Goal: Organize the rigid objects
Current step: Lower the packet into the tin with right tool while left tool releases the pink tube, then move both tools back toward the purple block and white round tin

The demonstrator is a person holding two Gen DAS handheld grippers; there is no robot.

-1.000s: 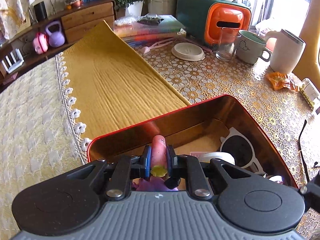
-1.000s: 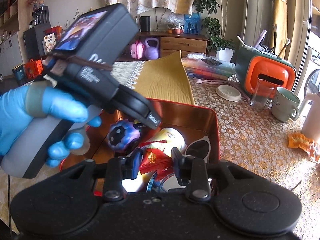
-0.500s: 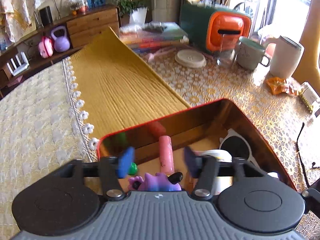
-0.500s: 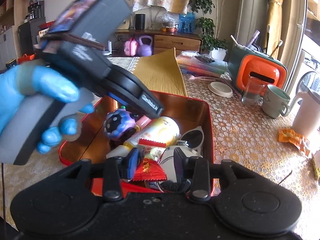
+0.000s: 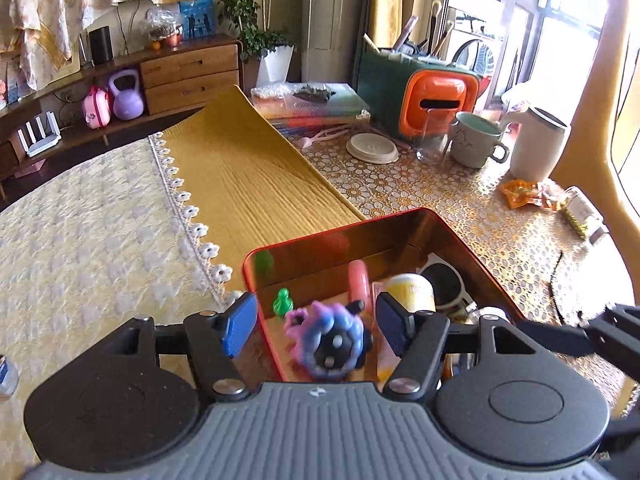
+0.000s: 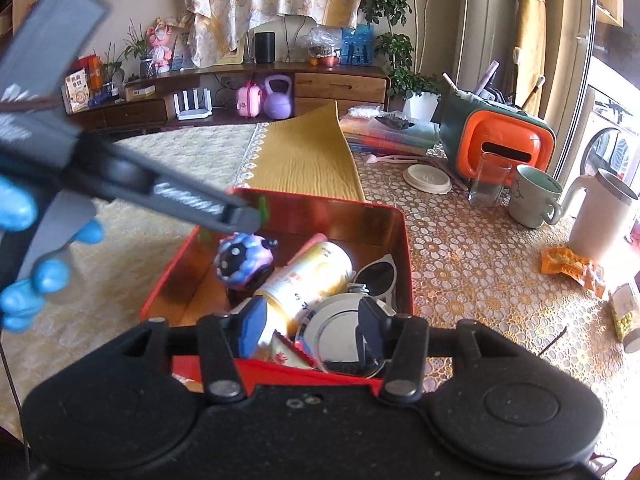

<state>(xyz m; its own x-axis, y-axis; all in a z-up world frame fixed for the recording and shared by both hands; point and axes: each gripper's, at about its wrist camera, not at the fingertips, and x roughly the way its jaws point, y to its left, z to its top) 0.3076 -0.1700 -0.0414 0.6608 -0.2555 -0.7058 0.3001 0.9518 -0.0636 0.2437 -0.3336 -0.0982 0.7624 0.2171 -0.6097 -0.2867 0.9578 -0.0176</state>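
Left wrist view, lower centre: the left gripper [image 5: 316,322] stands released above the near-left corner of the red tin box [image 5: 452,227], its blue pads apart and gripping nothing. Between and just past them sits the purple-blue spiky toy [image 5: 326,338], resting in the box. Beyond it lie a small green figure [image 5: 283,301], a pink tube [image 5: 359,280] and a yellow can [image 5: 412,287], with white-framed sunglasses [image 5: 442,280] toward the right wall.

Right wrist view, lower centre: the right gripper [image 6: 308,334] hangs over the near rim of the red tin box [image 6: 405,248], its jaws opening and pressing on nothing (a red snack wrapper [image 6: 290,354] and a round silver lid [image 6: 334,330] lie below the gap). At the left edge, a blue-gloved hand [image 6: 24,264] holds the other gripper's body.

Upper half, both views: a mustard table runner [image 5: 244,172], a white lid [image 5: 372,148], a drinking glass [image 6: 486,180], a mug [image 6: 534,196] and an orange-fronted caddy [image 6: 506,146].
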